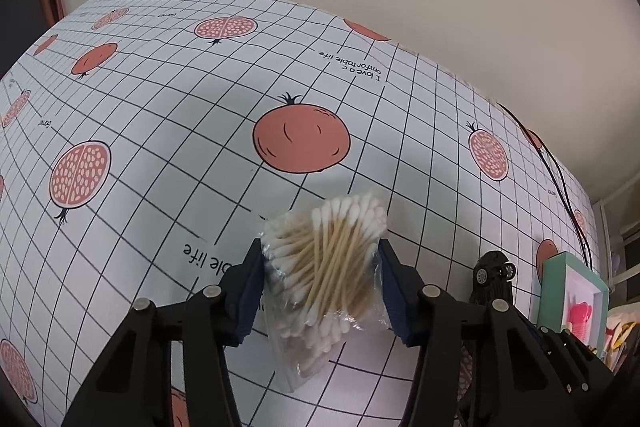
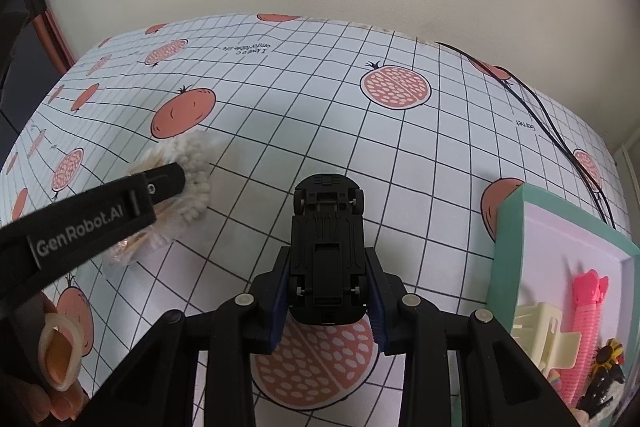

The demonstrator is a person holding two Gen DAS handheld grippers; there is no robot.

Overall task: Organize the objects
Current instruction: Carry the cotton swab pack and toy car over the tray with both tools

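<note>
black toy car (image 2: 327, 247) in right tongs (image 2: 328, 301), cotton swabs (image 1: 326, 263) in left tongs (image 1: 322, 291)

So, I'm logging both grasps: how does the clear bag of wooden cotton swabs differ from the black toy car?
The clear bag of wooden cotton swabs is soft and pale, in the left gripper. The black toy car is rigid, dark, underside showing, in the right gripper. Both are clamped above the tablecloth.

Even, soft indoor light, faint shadows, strong fisheye bending and dark vignetted corners.
</note>
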